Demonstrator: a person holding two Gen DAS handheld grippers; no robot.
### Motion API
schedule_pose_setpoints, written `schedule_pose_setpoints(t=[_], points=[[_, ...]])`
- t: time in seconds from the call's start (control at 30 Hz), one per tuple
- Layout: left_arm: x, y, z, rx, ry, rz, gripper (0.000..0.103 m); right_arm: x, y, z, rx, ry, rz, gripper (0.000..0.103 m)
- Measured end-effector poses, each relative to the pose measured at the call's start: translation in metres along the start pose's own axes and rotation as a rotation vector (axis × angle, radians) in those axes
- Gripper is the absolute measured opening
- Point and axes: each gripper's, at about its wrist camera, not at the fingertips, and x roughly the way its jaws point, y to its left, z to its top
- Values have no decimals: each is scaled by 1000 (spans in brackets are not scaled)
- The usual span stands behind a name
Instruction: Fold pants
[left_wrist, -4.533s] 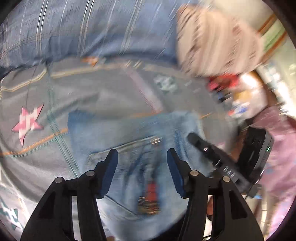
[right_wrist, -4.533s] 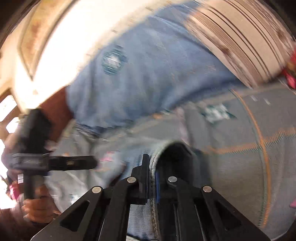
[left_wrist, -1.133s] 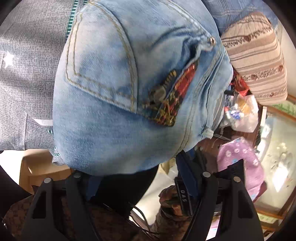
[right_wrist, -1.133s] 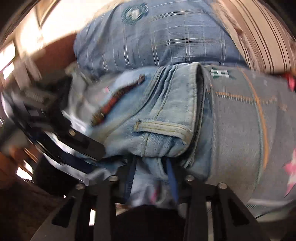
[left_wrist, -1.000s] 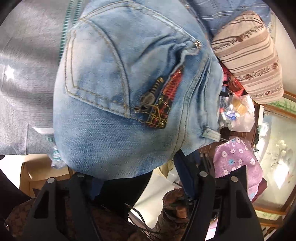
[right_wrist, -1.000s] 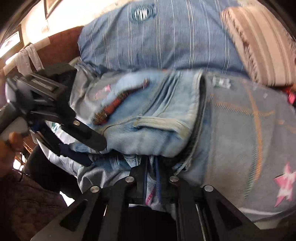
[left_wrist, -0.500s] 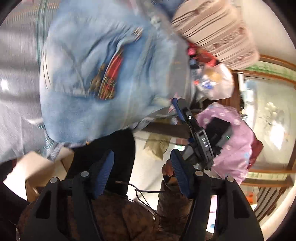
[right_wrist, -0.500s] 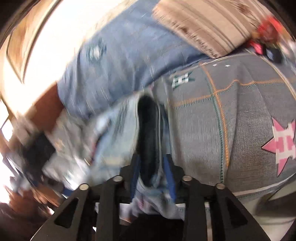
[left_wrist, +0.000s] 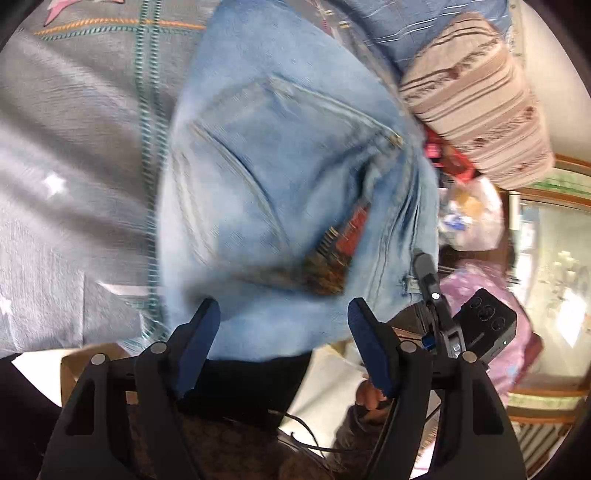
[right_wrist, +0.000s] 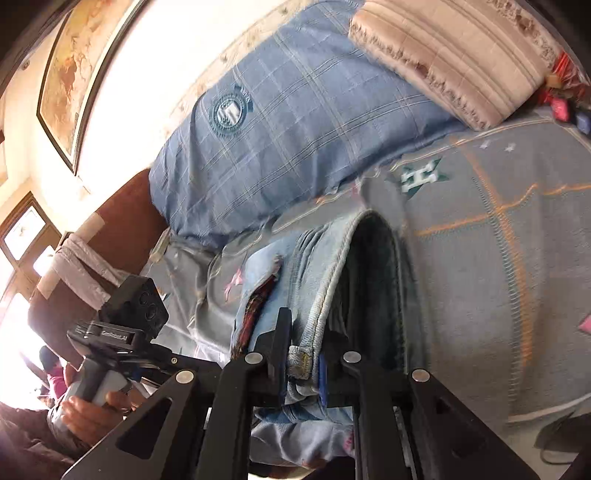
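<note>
Left wrist view: left hand-held gripper (left_wrist: 280, 343) released, blue-padded fingers (left_wrist: 195, 343) spread wide, nothing between them. It points at the jeans (left_wrist: 288, 177), tips at the near hem edge, over the edge of the bed. Half a second ago the same spread fingers sat further back from the denim over the person's lap; a second ago the denim filled the gap between them. Jeans lie folded on the grey bedspread (left_wrist: 74, 177), back pocket up, red plaid patch (left_wrist: 347, 236) showing toward the waistband. Long axis runs away from the gripper toward the blue checked pillow (left_wrist: 402, 33); waistband on the side of the striped pillow (left_wrist: 476, 96). Right hand-held gripper (left_wrist: 424, 264) reaches into the waistband edge, beside the patch.

Right wrist view: right hand-held gripper (right_wrist: 303, 358) clenched on the jeans (right_wrist: 317, 280), fingers pinching the waistband at a belt loop, as half a second ago. Waistband gapes open just beyond the grip, running toward the blue checked pillow (right_wrist: 295, 122). Bedspread (right_wrist: 498, 258) lies right of the jeans. Left hand-held gripper (right_wrist: 192, 363) sits low, left of the jeans, held in a bare hand (right_wrist: 92, 410).
</note>
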Motion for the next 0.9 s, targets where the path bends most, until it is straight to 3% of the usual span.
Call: schedule_pose_setpoints(t=[0.1,0.17,0.27,0.4,0.47,0.63,0.73,0.77,0.8,0.83,0.9], points=[[18,10,6,-15,46,24,71,23,-39,-22,78,108,-109,13],[12,8,6,6,48,19,71,34,-60,-38,158,128,-95,14],[-11,2,3,86,16,-20,71,20,-56,-30,187,80,-57,37],[-57,4,10,160,-137,-41,76,-5,-48,-4,145,-10,-110,76],[-63,14,22,130,-188,8,80,-3,-51,12,155,-28,-98,76],[-35,29,43,53,-155,59,80,38,-48,41,163,31,-121,76],[-21,26,51,39,-149,75,80,56,-54,51,188,18,-102,76],[-19,22,52,42,-152,73,80,61,-56,54,191,18,-102,66],[-19,19,54,52,-160,81,80,65,-57,58,191,26,-93,19],[-18,14,55,64,-174,97,80,72,-54,64,184,43,-30,6],[-15,13,62,71,-188,140,80,71,-47,70,146,22,-55,5]])
